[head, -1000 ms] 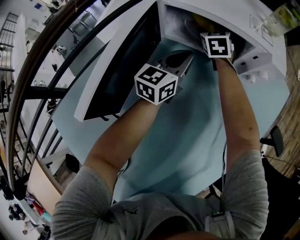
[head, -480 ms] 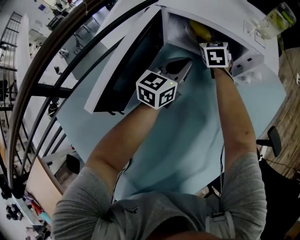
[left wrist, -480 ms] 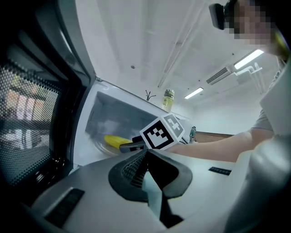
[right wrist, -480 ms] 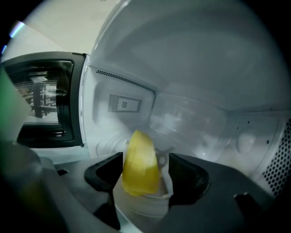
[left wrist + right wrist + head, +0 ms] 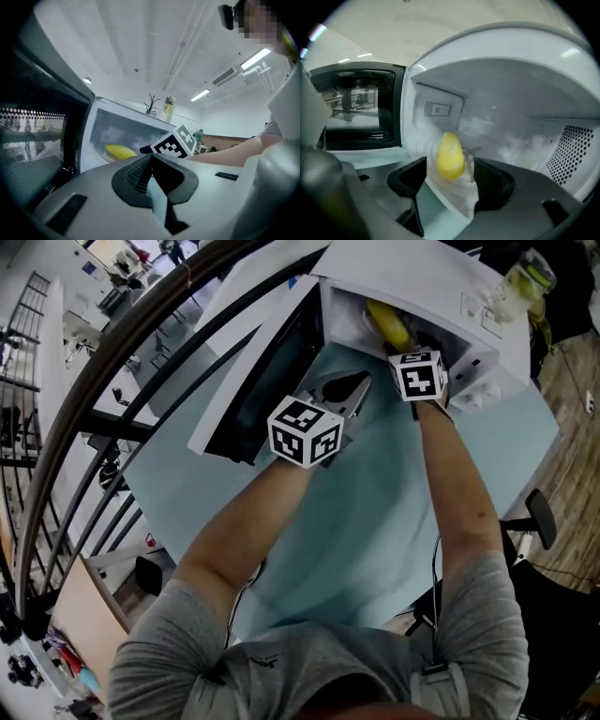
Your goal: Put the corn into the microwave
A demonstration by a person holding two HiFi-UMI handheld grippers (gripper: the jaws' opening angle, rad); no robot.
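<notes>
Now the corn (image 5: 450, 157) — yellow, smooth — lies in microwave (image 5: 511, 108).

Upper centre, the microwave (image 5: 412, 277) stands open on the pale blue bench (image 5: 375, 512), yellow corn (image 5: 386, 322) inside. The right claw (image 5: 407, 348) hovers just below the corn.

All 3 views show strong fisheye distortion with dark, vignetted corners. Ceiling strip lights (image 5: 255, 58) give bright, even illumination in the left gripper view. The microwave (image 5: 511, 93) interior reads bright white, with glare patches. The corn (image 5: 450, 155) appears slightly soft. The head view is sharp.
</notes>
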